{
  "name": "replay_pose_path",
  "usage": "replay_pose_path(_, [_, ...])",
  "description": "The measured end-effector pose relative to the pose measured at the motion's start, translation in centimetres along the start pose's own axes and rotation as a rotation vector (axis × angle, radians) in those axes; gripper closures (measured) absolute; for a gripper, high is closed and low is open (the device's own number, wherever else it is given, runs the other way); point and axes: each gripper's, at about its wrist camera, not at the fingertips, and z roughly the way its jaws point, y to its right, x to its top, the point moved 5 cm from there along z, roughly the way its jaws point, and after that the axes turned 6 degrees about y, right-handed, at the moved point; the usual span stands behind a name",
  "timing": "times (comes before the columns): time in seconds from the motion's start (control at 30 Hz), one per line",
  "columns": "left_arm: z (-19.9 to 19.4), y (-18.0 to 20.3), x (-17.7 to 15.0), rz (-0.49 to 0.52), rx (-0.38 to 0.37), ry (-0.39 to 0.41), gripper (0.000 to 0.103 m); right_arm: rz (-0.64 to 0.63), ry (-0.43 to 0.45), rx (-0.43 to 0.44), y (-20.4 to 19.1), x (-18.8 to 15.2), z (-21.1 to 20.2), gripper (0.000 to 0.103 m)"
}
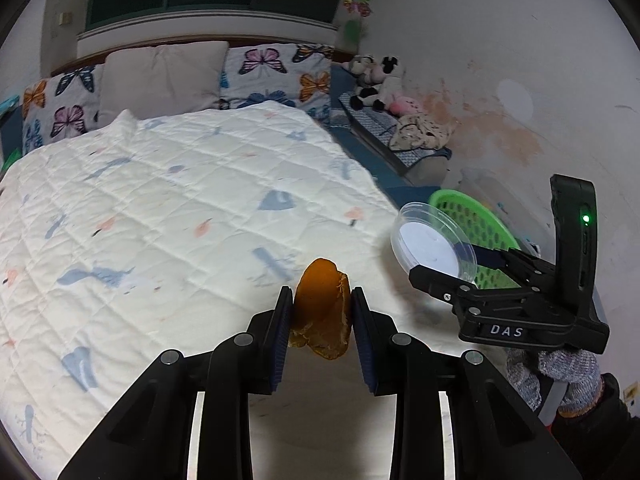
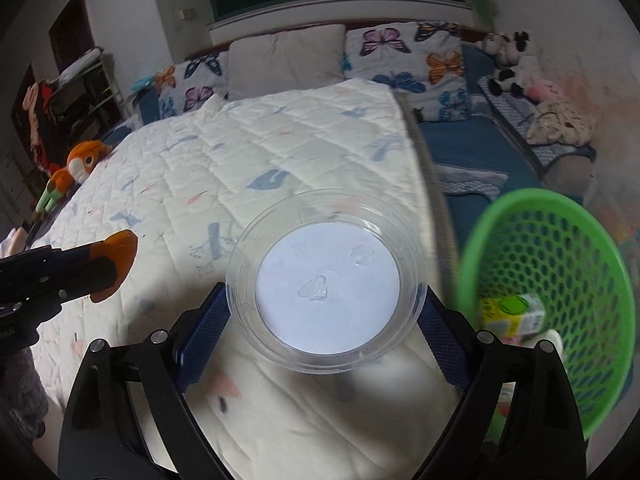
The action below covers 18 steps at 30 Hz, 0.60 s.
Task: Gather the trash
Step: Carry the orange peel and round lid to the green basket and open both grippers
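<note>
My left claw (image 1: 322, 312) pinches an orange peel (image 1: 322, 304) between its pads, at lower centre of the left view, lifted above the bed (image 1: 180, 200). It looks light, limp and a bit slick, so I judge a grip across its thick middle is safest. My right claw (image 2: 324, 320) is spread wide around a clear plastic lid (image 2: 326, 280), pads touching the rim on either side. The lid looks stiff, feather-light and slippery; holding it across its full width seems right. The green basket (image 2: 560, 240) waits at the right edge, a small carton (image 2: 512, 314) already inside.
</note>
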Motion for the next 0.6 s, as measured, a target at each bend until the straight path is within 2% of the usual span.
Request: replay_pose_path(0.6, [6.2,11.3,2.7,0.131,-0.129,-0.058,0.074,0.162,0.045,-0.184,12.0,-3.0,-6.4,0.013])
